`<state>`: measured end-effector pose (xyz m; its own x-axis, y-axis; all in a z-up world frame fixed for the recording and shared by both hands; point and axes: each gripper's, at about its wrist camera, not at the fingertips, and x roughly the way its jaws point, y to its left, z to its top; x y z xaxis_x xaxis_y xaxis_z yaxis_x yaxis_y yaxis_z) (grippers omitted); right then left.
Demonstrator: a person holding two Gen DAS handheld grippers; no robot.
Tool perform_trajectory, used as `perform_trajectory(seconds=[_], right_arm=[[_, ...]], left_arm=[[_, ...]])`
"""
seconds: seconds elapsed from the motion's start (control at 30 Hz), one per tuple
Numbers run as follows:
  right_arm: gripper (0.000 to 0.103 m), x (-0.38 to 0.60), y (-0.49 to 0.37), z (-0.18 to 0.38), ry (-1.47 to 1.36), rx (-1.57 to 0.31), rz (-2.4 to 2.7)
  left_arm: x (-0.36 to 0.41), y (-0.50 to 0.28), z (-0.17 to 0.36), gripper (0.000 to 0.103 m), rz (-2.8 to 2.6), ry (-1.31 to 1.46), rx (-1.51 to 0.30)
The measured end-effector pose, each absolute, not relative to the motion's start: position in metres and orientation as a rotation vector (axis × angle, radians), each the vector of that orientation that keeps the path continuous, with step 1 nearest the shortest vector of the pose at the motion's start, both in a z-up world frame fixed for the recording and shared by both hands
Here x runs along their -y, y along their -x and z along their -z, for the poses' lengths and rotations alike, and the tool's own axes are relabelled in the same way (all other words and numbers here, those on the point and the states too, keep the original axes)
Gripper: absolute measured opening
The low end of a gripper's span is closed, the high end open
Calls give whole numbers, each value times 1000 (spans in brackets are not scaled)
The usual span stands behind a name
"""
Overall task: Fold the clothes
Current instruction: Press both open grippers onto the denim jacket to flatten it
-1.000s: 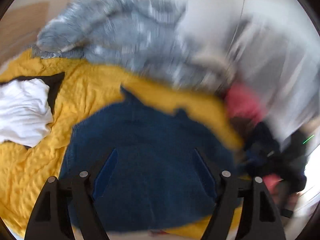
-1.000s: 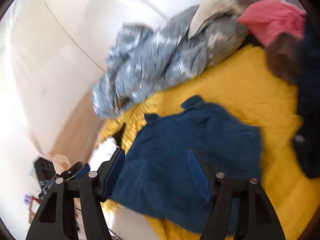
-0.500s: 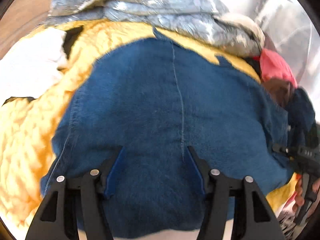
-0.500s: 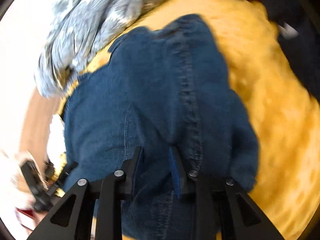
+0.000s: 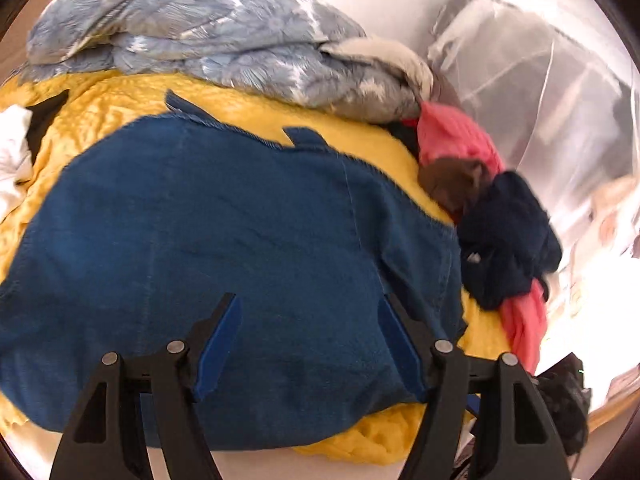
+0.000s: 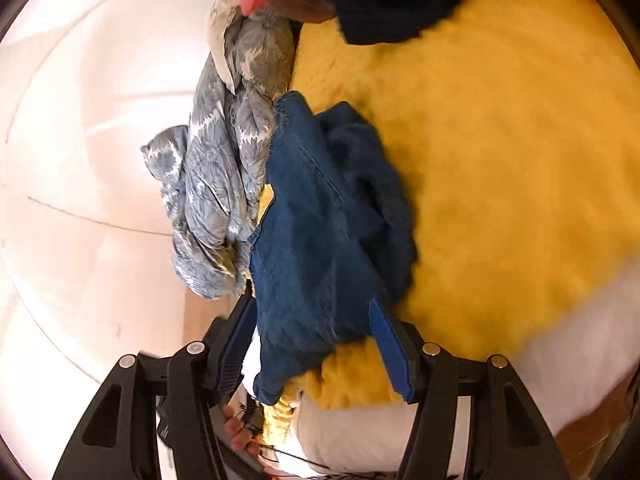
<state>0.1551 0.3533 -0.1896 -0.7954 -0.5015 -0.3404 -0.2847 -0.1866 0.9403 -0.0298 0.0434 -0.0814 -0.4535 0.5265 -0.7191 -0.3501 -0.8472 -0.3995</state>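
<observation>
A blue denim garment (image 5: pixel 240 232) lies spread on a yellow blanket (image 5: pixel 340 136). My left gripper (image 5: pixel 308 304) hovers over the garment's near part. Its jaws are opening, and the pads (image 5: pixel 220 340) stand apart over flat cloth without pinching it. In the right wrist view the same denim garment (image 6: pixel 320 220) looks bunched, with one end reaching between the fingers of my right gripper (image 6: pixel 312 304). Those jaws are opening too; the cloth sits loosely between the pads (image 6: pixel 384 340). The view is rolled sideways over the yellow blanket (image 6: pixel 500 160).
A grey-blue patterned duvet (image 5: pixel 200 28) is heaped at the blanket's far edge. Pink (image 5: pixel 452 136), brown (image 5: pixel 452 180) and navy (image 5: pixel 508 236) clothes are piled on the right. White cloth (image 5: pixel 12 152) lies at the left. A hand (image 6: pixel 240 432) shows low in the right view.
My right gripper rolled sideways and sank toward the denim; its jaws narrowed on the cloth half a second ago and have spread again. The left gripper drew back slightly, showing more of the garment.
</observation>
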Motion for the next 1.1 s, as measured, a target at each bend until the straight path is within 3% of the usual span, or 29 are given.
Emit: perform_trajectory(seconds=[0.53,0.83,1.1], right_arm=[[61,-347,-134,189,-949,1903,2091],[61,-336,-145,196,-1043,1949,2199],[64,-333,-117,189,-992,1962,2315]], left_arm=[[-55,35,95,73,-2293,1259,363],[-68,21,91,73,-2353,1241,166],[-73,17,90,73,-2359,1230,128]])
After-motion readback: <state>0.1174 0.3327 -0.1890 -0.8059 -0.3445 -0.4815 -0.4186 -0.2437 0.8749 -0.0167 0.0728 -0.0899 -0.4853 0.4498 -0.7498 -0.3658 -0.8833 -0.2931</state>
